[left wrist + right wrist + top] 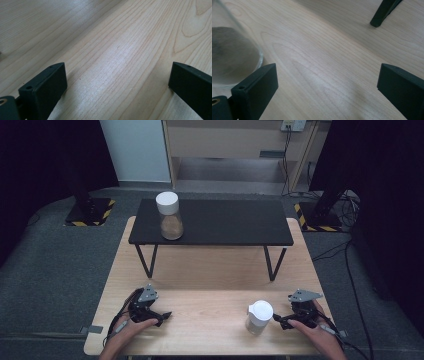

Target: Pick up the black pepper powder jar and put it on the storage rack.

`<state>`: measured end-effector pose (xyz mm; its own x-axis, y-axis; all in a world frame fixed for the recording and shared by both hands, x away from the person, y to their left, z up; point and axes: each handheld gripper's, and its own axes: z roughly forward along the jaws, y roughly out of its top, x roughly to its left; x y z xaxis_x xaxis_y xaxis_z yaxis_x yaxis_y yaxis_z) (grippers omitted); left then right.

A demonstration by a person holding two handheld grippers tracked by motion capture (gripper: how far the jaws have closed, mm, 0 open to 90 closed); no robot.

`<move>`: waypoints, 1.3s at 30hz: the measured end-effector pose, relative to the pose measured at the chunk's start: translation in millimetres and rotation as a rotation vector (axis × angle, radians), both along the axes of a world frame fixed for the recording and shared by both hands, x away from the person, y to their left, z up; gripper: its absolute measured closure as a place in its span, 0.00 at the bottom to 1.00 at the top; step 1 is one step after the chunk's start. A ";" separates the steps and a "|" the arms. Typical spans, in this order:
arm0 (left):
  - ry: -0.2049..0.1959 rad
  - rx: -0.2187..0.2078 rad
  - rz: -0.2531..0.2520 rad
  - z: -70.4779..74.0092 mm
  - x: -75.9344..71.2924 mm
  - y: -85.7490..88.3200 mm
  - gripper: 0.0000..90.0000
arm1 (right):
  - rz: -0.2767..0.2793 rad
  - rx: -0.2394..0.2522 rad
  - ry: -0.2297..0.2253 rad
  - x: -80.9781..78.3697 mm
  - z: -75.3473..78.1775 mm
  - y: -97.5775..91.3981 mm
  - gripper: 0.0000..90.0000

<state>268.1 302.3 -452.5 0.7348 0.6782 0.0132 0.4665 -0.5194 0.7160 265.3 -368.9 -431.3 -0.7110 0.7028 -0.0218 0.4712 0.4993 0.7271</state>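
Observation:
Two clear jars with white lids hold a tan powder. One jar (169,215) stands upright at the left end of a low black shelf (235,222). The other jar (259,317) stands on the wooden table (210,270) near its front right. My right gripper (275,318) is just right of that jar, open, with nothing between its jaws; in the right gripper view the jar's glass base (232,57) sits left of the left jaw. My left gripper (167,314) rests at the front left, open over bare wood.
The black shelf stands on thin legs (272,262) across the table's far half; one leg foot (384,12) lies ahead of the right gripper. Black stands with yellow-striped bases (90,210) flank the table on the grey floor.

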 end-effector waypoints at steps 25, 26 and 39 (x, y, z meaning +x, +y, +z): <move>0.003 -0.003 -0.001 0.0 0.6 0.6 0.00 | 0.108 0.022 -0.012 -30.0 18.1 1.3 0.05; 0.003 -0.003 -0.001 0.0 0.6 0.6 0.00 | 0.112 0.025 -0.012 -31.0 18.2 1.5 0.05; 0.003 -0.003 -0.002 0.2 0.6 0.7 0.00 | 0.154 0.069 -0.022 -36.8 18.7 4.6 0.05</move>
